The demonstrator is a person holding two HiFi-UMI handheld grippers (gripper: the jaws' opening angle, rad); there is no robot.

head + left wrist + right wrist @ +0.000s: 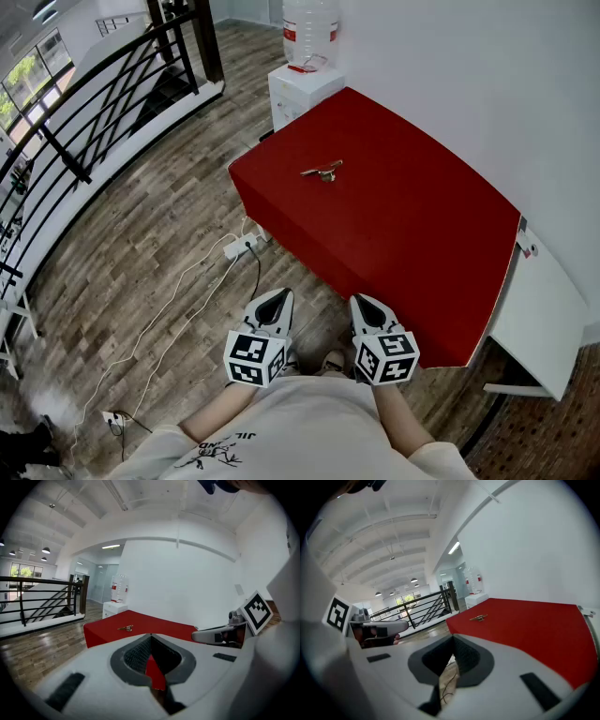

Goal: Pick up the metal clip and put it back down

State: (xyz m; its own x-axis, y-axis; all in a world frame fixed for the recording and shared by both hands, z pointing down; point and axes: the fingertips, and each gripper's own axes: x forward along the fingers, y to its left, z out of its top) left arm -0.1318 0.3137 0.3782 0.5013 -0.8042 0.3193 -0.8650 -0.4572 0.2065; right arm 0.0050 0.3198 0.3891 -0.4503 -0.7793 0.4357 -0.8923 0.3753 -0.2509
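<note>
The metal clip (322, 171) is small and brass-coloured and lies alone on the red table (412, 234), toward its far left part. It also shows far ahead as the clip (125, 628) in the left gripper view and the clip (478, 618) in the right gripper view. Both grippers hang side by side close to my body, short of the table's near edge and well away from the clip. My left gripper (277, 298) is shut with nothing in it, its jaws meeting at the tip. My right gripper (364, 302) looks the same, shut and empty.
A white water dispenser (305, 66) with a bottle stands behind the table's far corner. A white side table (544, 309) adjoins the table on the right. A power strip (239, 246) with cables lies on the wood floor, and a black railing (84, 112) runs along the left.
</note>
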